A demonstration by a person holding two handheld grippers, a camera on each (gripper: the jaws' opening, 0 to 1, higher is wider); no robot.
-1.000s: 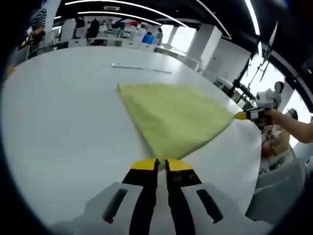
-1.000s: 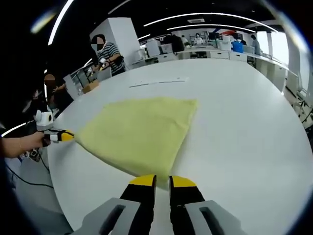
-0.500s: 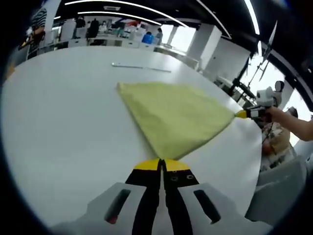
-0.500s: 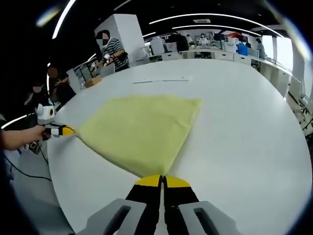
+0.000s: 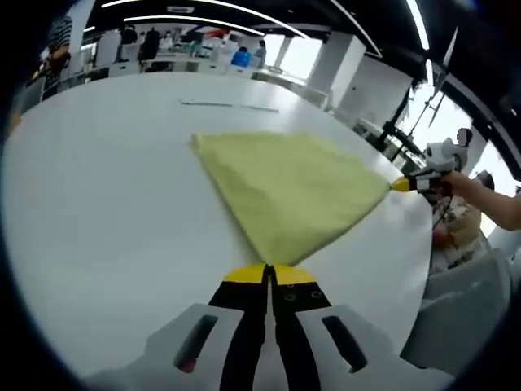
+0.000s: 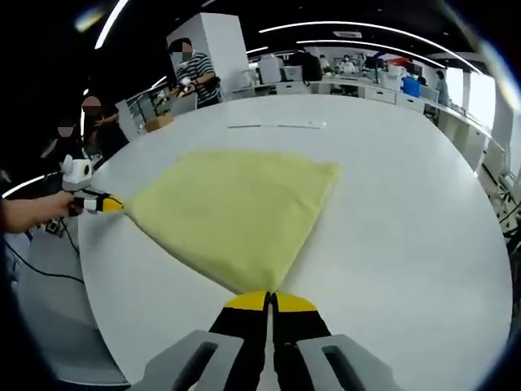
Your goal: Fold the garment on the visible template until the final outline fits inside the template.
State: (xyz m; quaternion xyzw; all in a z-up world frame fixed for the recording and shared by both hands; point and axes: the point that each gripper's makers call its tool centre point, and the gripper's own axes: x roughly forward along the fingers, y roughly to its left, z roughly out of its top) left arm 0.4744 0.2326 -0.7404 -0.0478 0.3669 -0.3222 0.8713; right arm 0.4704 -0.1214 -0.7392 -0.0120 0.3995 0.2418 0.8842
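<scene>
A yellow garment (image 5: 289,191) is spread on the white bench (image 5: 106,212), each near corner pinched by a pair of tongs. In the left gripper view, the left tongs (image 5: 269,275) are closed on one corner; the right tongs (image 6: 270,301) are likewise closed on the other corner in the right gripper view. The step in hand appears to be the start of a fold, both corners being gripped. A thin strip (image 6: 277,125), possibly a template marking, is seen beyond the cloth. Next, both corners would probably need to be lifted together and carried across toward the far edge, kept level.
</scene>
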